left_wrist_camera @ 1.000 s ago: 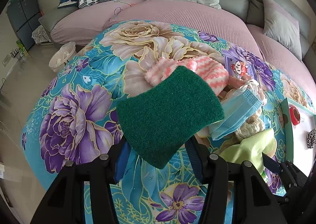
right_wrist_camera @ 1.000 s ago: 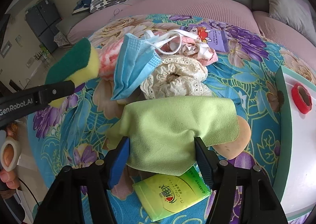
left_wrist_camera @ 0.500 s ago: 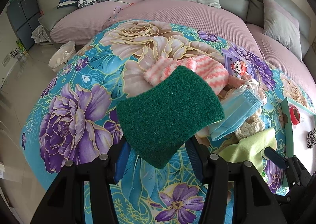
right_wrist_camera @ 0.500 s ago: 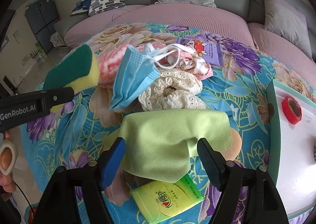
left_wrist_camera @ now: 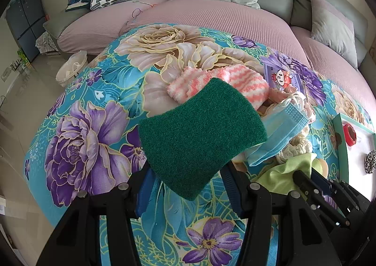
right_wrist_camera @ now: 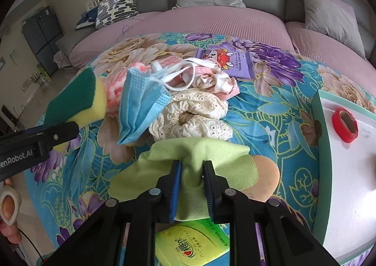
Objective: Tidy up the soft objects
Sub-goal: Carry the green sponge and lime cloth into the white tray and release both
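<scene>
The right gripper (right_wrist_camera: 191,180) is closing on the green cloth (right_wrist_camera: 188,167), and its blue pads already pinch a fold of it, bunching the fabric up between them. That cloth lies on the floral table (right_wrist_camera: 270,111), at the near edge of the pile, with a green packet (right_wrist_camera: 195,247) just under it on the near side and a beige round pad (right_wrist_camera: 268,179) poking out from under its right edge. Just beyond the cloth sits a cream lace piece (right_wrist_camera: 195,113), and left of that, touching it, a blue mask (right_wrist_camera: 138,106) with its white loops trailing over a pink striped sock (right_wrist_camera: 112,92). Farther back from the cloth, a purple wipes pack (right_wrist_camera: 225,64) lies flat on the table. Well to the right of the cloth stands a white tray (right_wrist_camera: 352,172) with a teal rim, and a red tape roll (right_wrist_camera: 345,125) rests inside it. Over on the left, the left gripper (left_wrist_camera: 185,179) is clenched on a sponge (left_wrist_camera: 202,134), green scouring face up, yellow foam showing below it from the right wrist view; it hangs above the table, left of the cloth and in front of the sock. From the left wrist view the cloth sits low right, beside the mask, with the right gripper's dark fingers on it.
</scene>
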Tool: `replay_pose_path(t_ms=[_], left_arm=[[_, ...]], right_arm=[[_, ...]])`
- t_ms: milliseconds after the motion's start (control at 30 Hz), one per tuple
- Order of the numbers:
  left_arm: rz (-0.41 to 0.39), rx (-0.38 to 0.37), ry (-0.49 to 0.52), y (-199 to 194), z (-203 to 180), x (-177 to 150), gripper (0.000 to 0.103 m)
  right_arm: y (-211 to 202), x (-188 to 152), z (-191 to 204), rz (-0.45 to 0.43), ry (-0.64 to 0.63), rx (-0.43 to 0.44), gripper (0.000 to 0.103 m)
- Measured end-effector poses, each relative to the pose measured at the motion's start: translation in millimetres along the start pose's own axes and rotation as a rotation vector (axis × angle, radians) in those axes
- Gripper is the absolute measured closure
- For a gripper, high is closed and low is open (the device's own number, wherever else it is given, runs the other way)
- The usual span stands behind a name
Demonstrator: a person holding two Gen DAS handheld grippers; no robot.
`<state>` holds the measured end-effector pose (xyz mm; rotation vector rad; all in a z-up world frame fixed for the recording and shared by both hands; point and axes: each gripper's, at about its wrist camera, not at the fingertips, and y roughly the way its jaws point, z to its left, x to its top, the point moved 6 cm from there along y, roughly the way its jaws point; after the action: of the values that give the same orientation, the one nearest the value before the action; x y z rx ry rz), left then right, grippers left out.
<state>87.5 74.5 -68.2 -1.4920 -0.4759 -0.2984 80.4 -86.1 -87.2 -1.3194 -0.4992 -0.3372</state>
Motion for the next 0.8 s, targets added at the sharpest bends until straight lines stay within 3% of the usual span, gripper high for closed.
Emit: replay_pose_path(t_ms=[200, 800], left_arm=[[-0.010, -0.003, -0.001, -3, 0, 1, 0.046], [-0.157, 0.018, -0.014, -50, 3, 20, 0.046]], right_arm=[[-13, 5, -6, -0.039, 0.028, 0.012, 0.095], [-102, 33, -38, -0.285, 0.128, 0.040, 0.096]])
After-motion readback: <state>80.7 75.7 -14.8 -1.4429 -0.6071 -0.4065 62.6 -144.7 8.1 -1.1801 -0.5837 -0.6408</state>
